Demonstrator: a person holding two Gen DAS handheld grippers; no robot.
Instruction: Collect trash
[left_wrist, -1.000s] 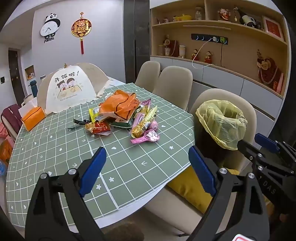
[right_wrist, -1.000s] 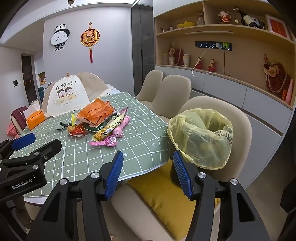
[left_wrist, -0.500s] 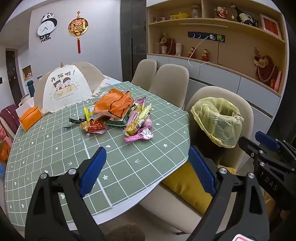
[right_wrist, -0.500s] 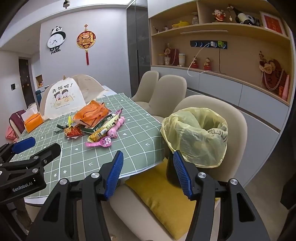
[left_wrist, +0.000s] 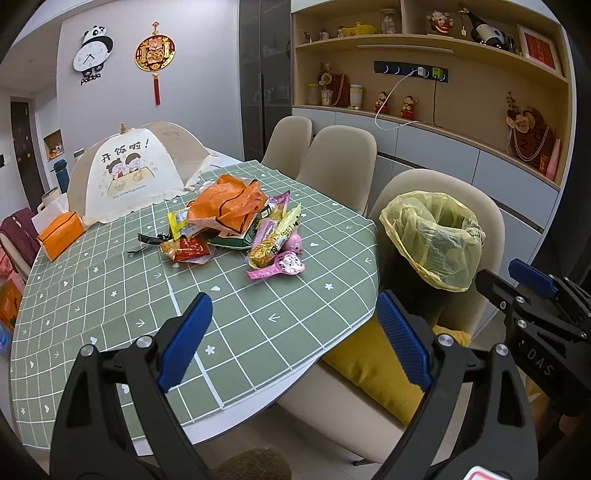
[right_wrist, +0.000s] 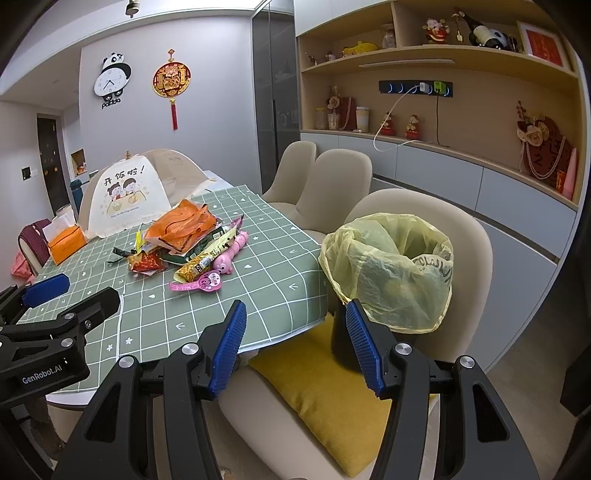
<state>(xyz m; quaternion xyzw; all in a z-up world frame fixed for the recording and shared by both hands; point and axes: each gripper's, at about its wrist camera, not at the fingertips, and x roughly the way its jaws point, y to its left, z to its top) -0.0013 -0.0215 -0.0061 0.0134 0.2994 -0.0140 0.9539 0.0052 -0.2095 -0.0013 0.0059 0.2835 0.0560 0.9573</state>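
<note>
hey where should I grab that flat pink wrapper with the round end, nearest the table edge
Grip the flat pink wrapper by its narrow tail, coming down from above on the near side: it lies flat on the green checked tablecloth, clear of the pile.

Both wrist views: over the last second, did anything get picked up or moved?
Nothing was grasped. Both views shifted slightly, as if the grippers drew back a little. The left gripper and right gripper stay open and empty; the trash pile and yellow bin bag are unmoved.

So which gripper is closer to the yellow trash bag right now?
Right. The right gripper hangs just below the yellow trash bag, while the left gripper sits over the table edge, off to the bag's left.
</note>
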